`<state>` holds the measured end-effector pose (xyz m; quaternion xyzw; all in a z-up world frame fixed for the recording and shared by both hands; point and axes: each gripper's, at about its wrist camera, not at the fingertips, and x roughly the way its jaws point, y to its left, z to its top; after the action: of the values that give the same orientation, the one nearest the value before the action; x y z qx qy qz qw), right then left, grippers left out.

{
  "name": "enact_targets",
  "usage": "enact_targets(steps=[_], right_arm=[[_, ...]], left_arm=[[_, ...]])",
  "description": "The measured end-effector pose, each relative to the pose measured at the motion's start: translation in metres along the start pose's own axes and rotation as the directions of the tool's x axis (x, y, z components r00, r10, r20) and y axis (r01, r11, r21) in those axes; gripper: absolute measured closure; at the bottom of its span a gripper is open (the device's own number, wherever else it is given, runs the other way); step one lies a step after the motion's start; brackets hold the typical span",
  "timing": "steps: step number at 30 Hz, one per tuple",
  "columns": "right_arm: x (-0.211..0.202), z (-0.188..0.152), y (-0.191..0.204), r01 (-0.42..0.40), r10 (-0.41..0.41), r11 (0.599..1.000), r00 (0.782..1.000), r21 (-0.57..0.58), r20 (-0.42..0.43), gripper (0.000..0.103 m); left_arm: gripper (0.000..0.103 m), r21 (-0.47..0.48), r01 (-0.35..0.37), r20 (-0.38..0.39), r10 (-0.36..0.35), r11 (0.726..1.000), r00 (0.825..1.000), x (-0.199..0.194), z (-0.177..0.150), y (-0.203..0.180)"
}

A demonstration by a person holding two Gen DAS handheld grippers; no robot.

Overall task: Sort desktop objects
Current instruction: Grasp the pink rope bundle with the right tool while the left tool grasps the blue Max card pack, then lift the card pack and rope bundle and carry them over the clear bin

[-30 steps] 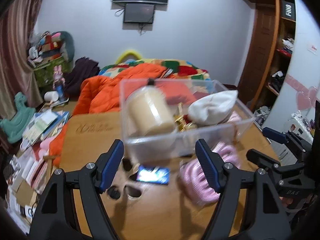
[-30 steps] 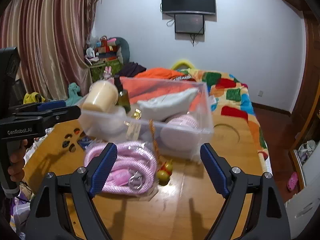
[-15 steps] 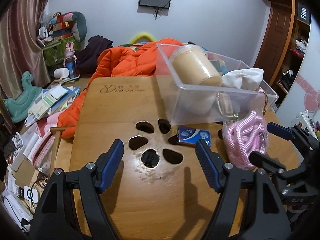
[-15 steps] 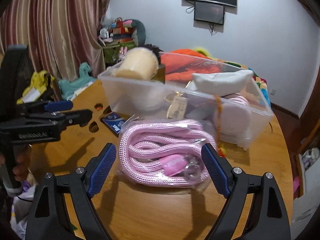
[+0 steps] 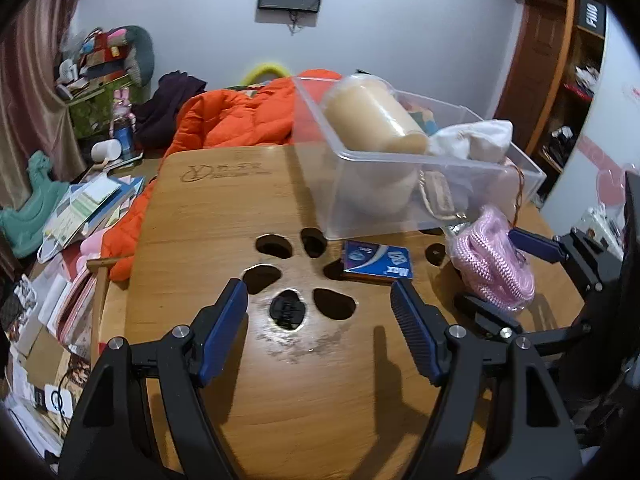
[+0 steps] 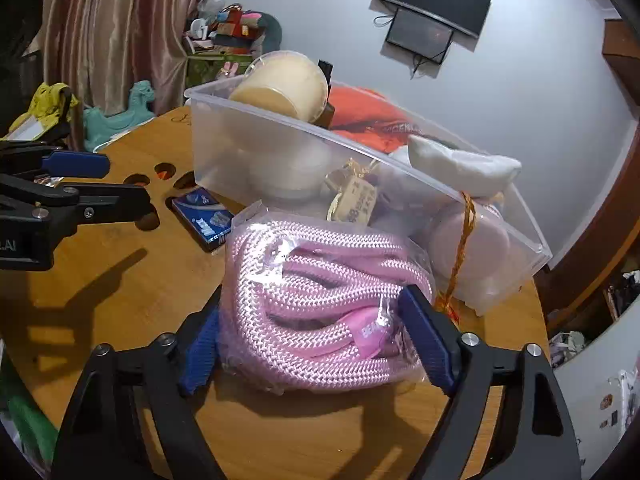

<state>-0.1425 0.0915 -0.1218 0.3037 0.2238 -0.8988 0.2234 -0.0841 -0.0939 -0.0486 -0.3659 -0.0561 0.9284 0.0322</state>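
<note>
My right gripper, jaws just closing, now straddles the bagged pink rope (at the clear bin's six o'clock), pads near contact, grasp imminent; left gripper wide, empty.

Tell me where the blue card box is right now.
The blue card box lies flat on the wooden table, in front of the clear plastic bin and left of the bagged pink rope, beside the table's cut-out holes.

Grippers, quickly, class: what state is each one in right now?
Left gripper: open, empty.
Right gripper: jaws just closing around the bagged pink rope; grip unclear.
</note>
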Motion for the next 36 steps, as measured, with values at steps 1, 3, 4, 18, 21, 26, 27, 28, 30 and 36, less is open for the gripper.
enact_targets(steps=[1, 3, 4, 18, 21, 26, 27, 28, 30, 36], right_arm=[[-0.002, -0.001, -0.003, -0.011, 0.011, 1.0, 1.0, 0.0, 0.006, 0.027], [-0.009, -0.002, -0.005, -0.019, 0.019, 1.0, 1.0, -0.009, 0.023, 0.037], [-0.013, -0.003, -0.006, -0.035, 0.035, 0.999, 0.999, -0.009, 0.025, 0.046], [-0.049, -0.01, -0.08, -0.292, 0.265, 0.923, 0.954, 0.251, 0.138, 0.071], [-0.05, -0.014, -0.101, -0.348, 0.307, 0.879, 0.936, 0.324, 0.173, 0.073], [-0.052, -0.018, -0.109, -0.385, 0.333, 0.849, 0.921, 0.361, 0.201, 0.073], [-0.053, -0.018, -0.109, -0.394, 0.339, 0.845, 0.918, 0.363, 0.207, 0.074], [-0.052, -0.018, -0.111, -0.399, 0.343, 0.842, 0.915, 0.363, 0.21, 0.074], [-0.055, -0.019, -0.112, -0.418, 0.36, 0.832, 0.907, 0.364, 0.22, 0.075], [-0.061, -0.017, -0.112, -0.437, 0.372, 0.826, 0.897, 0.357, 0.239, 0.076]], left_arm=[[0.029, 0.008, 0.0, -0.003, 0.0, 1.0, 1.0, 0.001, 0.0, -0.003], [0.029, 0.022, -0.003, -0.007, 0.003, 1.0, 1.0, 0.004, 0.002, -0.008], [0.029, 0.026, -0.002, -0.011, 0.002, 1.0, 1.0, 0.006, 0.002, -0.01], [0.033, 0.118, -0.071, -0.074, 0.08, 0.991, 0.994, 0.038, 0.013, -0.052], [0.039, 0.122, -0.094, -0.075, 0.103, 0.988, 0.992, 0.041, 0.014, -0.056], [0.056, 0.097, -0.079, -0.074, 0.086, 0.992, 0.994, 0.045, 0.018, -0.058], [0.056, 0.101, -0.082, -0.071, 0.09, 0.992, 0.993, 0.044, 0.017, -0.058], [0.056, 0.105, -0.086, -0.068, 0.094, 0.991, 0.993, 0.044, 0.017, -0.06], [0.056, 0.104, -0.087, -0.069, 0.094, 0.991, 0.993, 0.044, 0.016, -0.061], [0.056, 0.083, -0.084, -0.056, 0.089, 0.993, 0.994, 0.032, 0.012, -0.061]])
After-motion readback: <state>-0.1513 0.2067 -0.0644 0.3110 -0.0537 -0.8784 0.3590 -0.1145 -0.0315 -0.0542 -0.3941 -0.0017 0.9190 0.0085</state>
